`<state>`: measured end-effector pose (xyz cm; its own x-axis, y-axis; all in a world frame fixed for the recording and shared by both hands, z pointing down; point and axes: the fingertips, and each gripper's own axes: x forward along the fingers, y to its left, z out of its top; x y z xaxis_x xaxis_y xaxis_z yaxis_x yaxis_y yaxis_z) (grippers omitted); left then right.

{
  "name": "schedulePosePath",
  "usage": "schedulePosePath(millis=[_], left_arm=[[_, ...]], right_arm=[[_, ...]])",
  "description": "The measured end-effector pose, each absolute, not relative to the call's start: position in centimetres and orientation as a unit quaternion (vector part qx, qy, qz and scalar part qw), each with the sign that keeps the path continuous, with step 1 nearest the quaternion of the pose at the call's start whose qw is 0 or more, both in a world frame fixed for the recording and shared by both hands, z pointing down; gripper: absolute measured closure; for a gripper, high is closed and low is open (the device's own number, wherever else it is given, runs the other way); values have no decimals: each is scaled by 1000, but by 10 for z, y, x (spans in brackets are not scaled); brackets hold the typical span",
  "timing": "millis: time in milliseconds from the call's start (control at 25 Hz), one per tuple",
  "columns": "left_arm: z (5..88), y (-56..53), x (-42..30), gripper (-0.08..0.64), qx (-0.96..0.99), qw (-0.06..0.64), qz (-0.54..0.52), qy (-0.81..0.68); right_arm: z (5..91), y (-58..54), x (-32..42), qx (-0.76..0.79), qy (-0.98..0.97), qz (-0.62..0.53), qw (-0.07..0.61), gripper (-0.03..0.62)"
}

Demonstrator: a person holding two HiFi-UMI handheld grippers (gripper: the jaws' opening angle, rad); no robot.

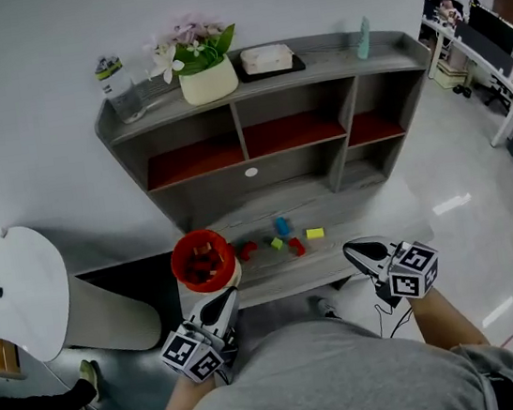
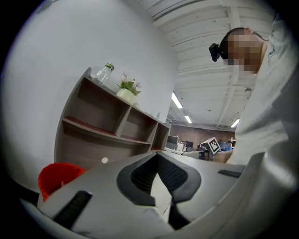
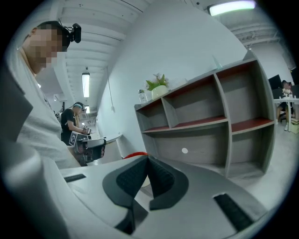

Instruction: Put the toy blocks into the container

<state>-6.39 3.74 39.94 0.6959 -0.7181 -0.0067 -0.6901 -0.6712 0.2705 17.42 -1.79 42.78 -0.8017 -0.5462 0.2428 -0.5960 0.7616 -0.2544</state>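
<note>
Several toy blocks lie on the grey desk top (image 1: 338, 245) under the shelf: a blue block (image 1: 281, 226), a yellow block (image 1: 315, 234), a yellow-green block (image 1: 277, 243) and two red blocks (image 1: 246, 249) (image 1: 296, 247). The red container (image 1: 203, 259) stands at the desk's left end with blocks inside; it also shows as the red container (image 2: 58, 176) and its rim (image 3: 135, 154). My left gripper (image 1: 226, 294) (image 2: 156, 155) hangs just short of the container, shut and empty. My right gripper (image 1: 353, 248) (image 3: 147, 158) is off the desk's right front corner, also shut and empty.
The grey shelf unit (image 1: 314, 73) with red-floored compartments rises behind the desk, carrying a flower pot (image 1: 209, 81), a bottle (image 1: 111, 78), a tray with a box (image 1: 266, 58) and a teal bottle (image 1: 364, 37). A white rounded panel (image 1: 17, 290) sits left. Office desks (image 1: 490, 43) stand far right.
</note>
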Motion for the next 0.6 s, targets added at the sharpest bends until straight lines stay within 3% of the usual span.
schedulePosePath(millis=[600], left_arm=[[428, -116, 25, 549, 861, 165, -28, -481]], right_arm=[[479, -204, 213, 170, -965, 167, 107, 572]])
